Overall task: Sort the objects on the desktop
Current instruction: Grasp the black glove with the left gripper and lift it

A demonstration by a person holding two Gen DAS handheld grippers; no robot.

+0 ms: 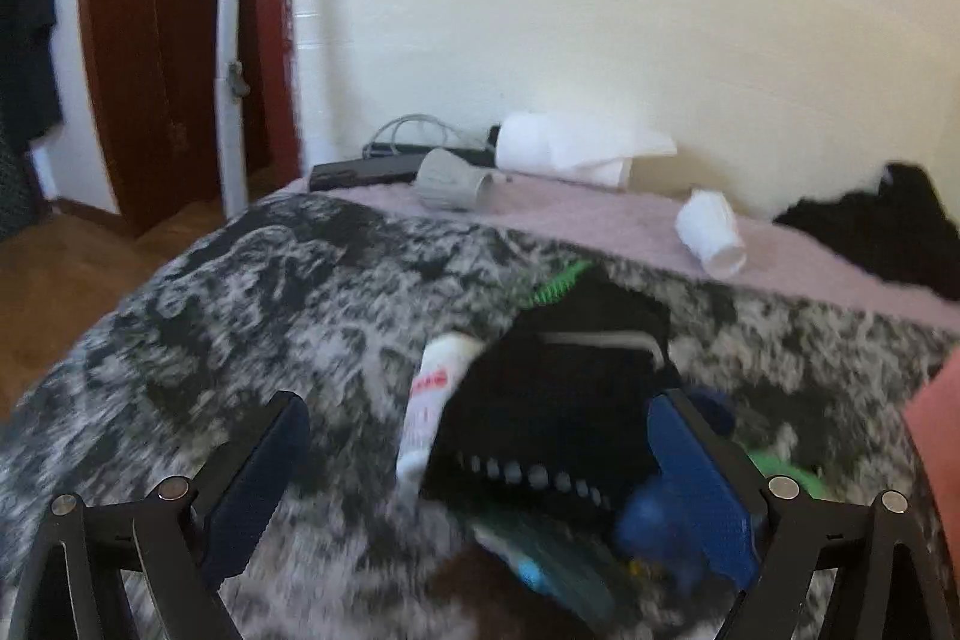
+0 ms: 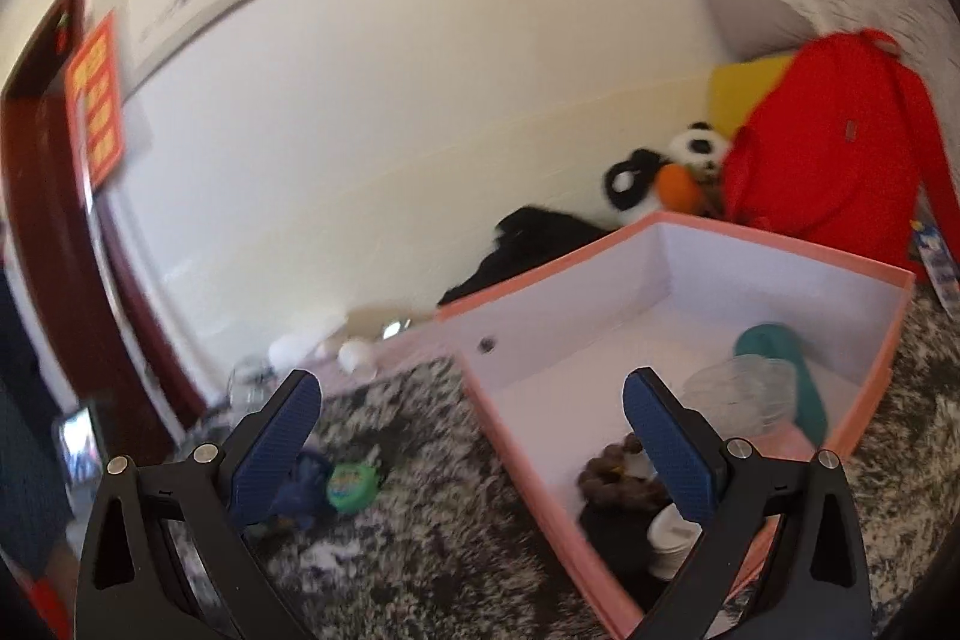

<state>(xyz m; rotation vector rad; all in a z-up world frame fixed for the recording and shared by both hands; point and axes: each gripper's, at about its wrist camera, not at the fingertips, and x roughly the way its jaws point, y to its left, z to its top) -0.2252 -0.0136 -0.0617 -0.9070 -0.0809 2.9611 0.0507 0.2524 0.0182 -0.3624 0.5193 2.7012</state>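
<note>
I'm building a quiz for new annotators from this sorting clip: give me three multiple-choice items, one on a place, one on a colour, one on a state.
1. Where is the teal object?
A. inside the pink box
B. on the fuzzy blanket
C. on the red backpack

2. What colour is the round container on the blanket?
A. yellow
B. green
C. red

3. How does the right gripper stand?
A. shut on a cup
B. shut, empty
C. open, empty

Answers: 1 A, it lies within the box walls. 2 B, its rim is bright green. 3 C, the fingers stand apart with nothing between.

We see soft daylight on the pale wall [image 1: 600, 10], motion blur smearing the near blanket [image 1: 240, 310] and pink box [image 2: 690, 340], fisheye bending at edges, dark corners right view.
</note>
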